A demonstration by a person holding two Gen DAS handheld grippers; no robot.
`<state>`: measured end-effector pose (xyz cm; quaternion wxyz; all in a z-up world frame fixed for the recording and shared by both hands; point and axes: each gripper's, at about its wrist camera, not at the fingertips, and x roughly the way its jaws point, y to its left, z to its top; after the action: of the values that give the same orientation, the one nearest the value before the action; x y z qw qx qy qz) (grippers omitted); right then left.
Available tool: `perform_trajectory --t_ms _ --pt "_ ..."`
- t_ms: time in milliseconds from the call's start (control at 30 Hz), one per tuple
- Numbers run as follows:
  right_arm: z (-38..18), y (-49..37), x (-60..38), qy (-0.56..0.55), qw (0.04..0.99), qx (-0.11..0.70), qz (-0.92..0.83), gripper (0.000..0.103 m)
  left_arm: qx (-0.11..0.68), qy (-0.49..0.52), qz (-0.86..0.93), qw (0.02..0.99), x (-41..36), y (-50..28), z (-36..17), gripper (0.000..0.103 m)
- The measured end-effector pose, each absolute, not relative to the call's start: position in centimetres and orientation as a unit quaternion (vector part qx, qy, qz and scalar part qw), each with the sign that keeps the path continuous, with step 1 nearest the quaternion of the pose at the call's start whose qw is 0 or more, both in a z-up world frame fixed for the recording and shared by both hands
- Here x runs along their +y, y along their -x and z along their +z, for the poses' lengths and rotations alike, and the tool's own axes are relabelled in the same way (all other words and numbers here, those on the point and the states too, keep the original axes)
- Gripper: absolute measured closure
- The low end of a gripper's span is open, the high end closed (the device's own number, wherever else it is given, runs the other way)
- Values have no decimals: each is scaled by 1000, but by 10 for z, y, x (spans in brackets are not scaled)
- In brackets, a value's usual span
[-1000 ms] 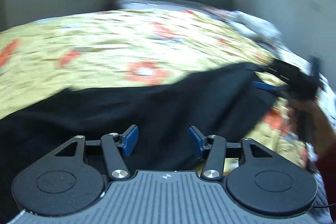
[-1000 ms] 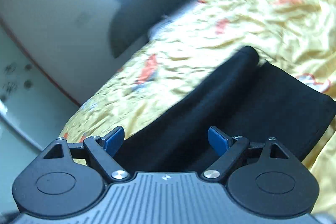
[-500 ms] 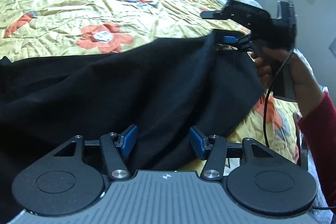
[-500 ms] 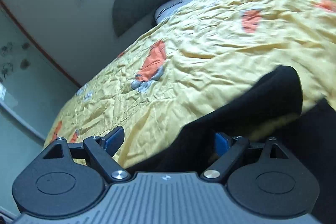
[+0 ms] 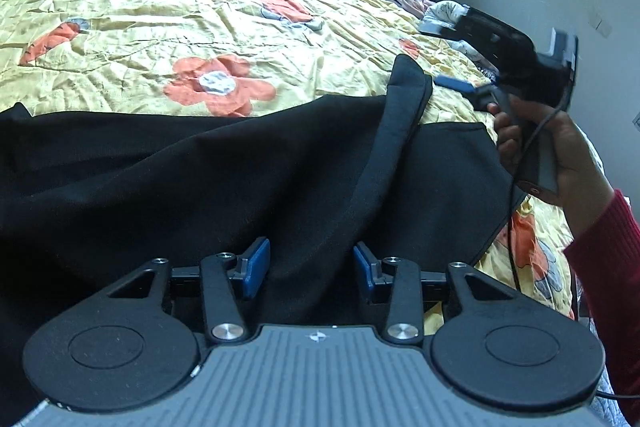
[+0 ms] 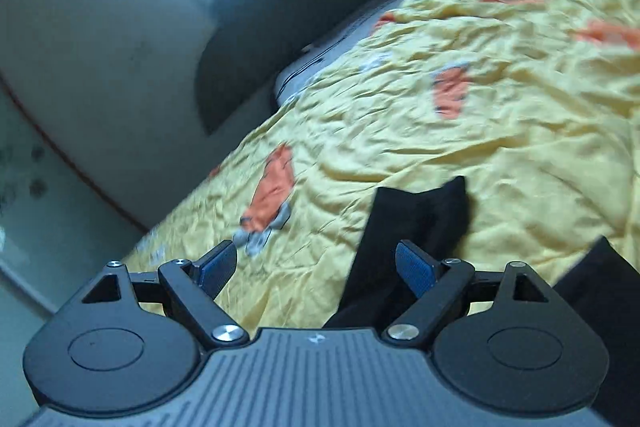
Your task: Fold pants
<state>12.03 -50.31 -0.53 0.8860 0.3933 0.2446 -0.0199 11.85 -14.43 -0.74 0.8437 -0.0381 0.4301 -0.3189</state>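
- The black pants (image 5: 208, 179) lie spread on the yellow flowered bedspread (image 5: 168, 23), one leg end flipped up toward the far side.
- The left gripper (image 5: 311, 265) has just been closing – its blue pads flank a fabric ridge, not yet pinching.
- The right gripper (image 6: 316, 265) stands wide, holding nothing.

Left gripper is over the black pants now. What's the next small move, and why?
Probably finish closing the left gripper on the raised fold of the pants. Its jaws have just been closing with cloth between them, pads not yet pressing. The right gripper is open, holding nothing.
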Motion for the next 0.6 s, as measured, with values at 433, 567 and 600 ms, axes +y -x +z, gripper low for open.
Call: perform_trajectory --t_ms 433,567,600 --pt "-36 -146 -519 -438 863 250 4 15 421 38 -316 850 -145 -116 -10 51" --pt "-51 -159 -534 -459 854 245 3 16 416 28 -319 851 -149 -115 -9 45" --pt "-55 -162 -536 -469 849 243 8 16 414 23 -320 852 -151 -114 -9 44"
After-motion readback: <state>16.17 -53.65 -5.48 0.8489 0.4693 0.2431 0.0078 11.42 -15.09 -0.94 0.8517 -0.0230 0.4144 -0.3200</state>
